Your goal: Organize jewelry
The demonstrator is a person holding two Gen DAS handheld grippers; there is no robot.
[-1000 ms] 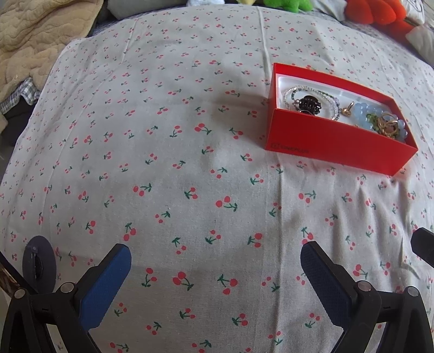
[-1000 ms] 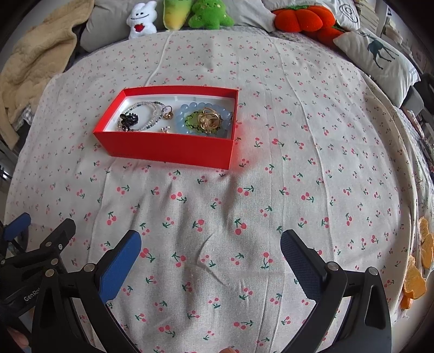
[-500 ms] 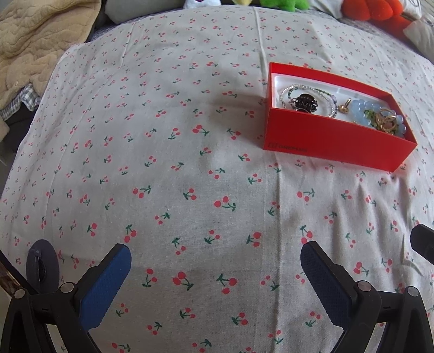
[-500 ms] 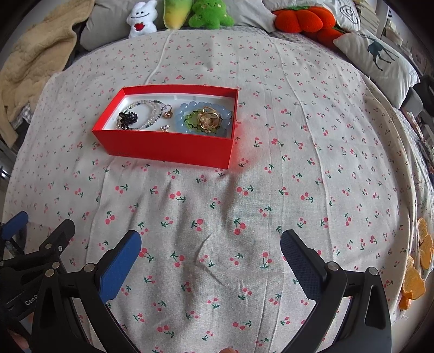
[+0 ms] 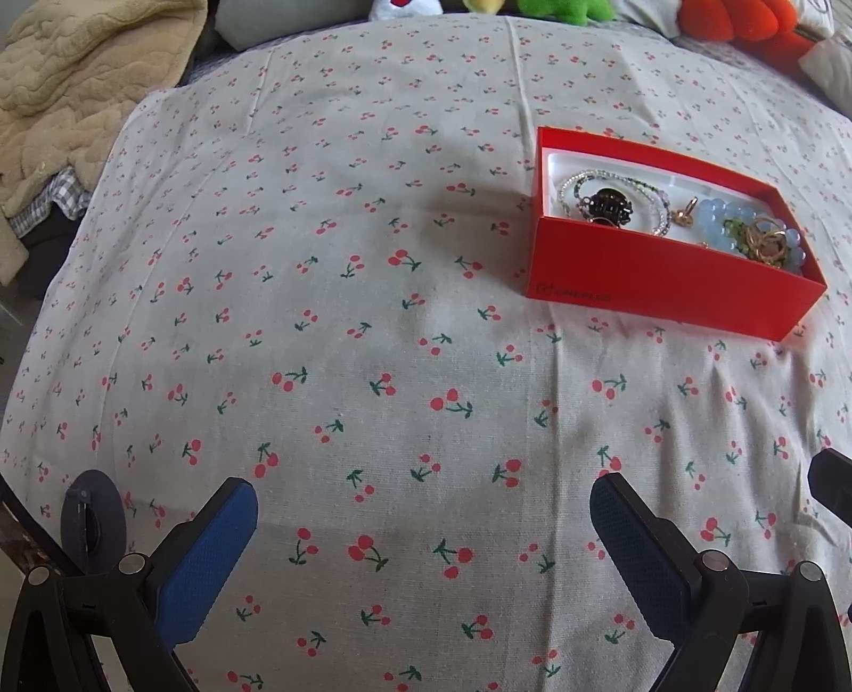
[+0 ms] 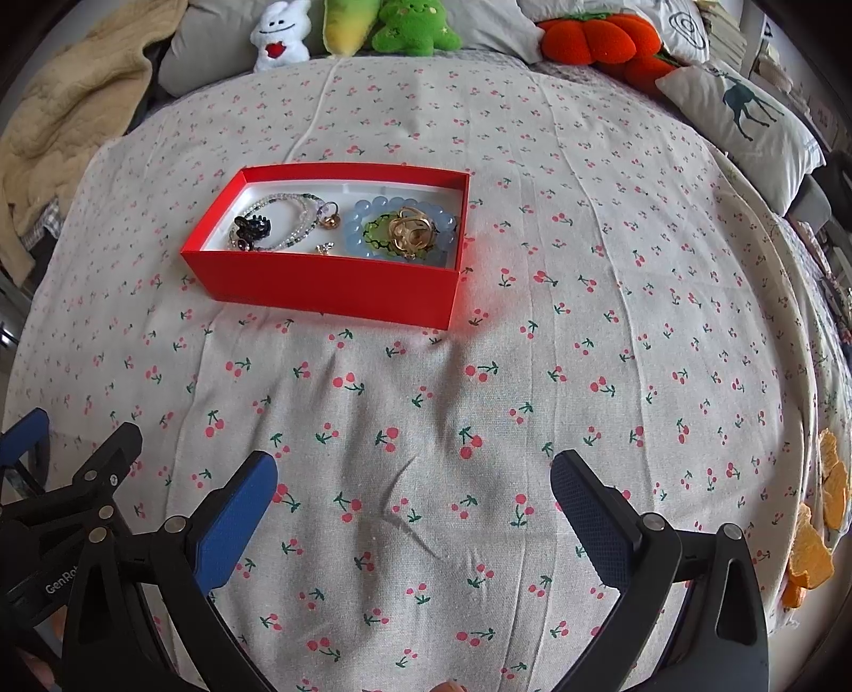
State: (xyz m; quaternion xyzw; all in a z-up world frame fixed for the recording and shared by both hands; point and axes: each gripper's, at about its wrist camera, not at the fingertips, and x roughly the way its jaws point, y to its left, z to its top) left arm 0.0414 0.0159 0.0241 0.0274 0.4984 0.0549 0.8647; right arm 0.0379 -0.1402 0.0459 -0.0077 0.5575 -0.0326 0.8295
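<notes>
Red box (image 6: 341, 287) mid-bed, toward far left corner of cherry-print sheet (image 6: 479, 426); jewelry (image 6: 341, 223) inside: light, slippery, tangle-prone. Pinch bead bracelet (image 6: 362, 213) strand. Left gripper (image 5: 423, 524), right gripper (image 6: 412, 500) gape wide, empty.

Cherry-print sheet (image 6: 532, 372), plush toys (image 6: 415, 26), beige blanket (image 5: 69, 80)

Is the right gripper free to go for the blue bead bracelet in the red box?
Probably yes: the right gripper is open, the box has no lid, and only bare bedsheet lies between. Gold rings rest on the bracelet.
</notes>
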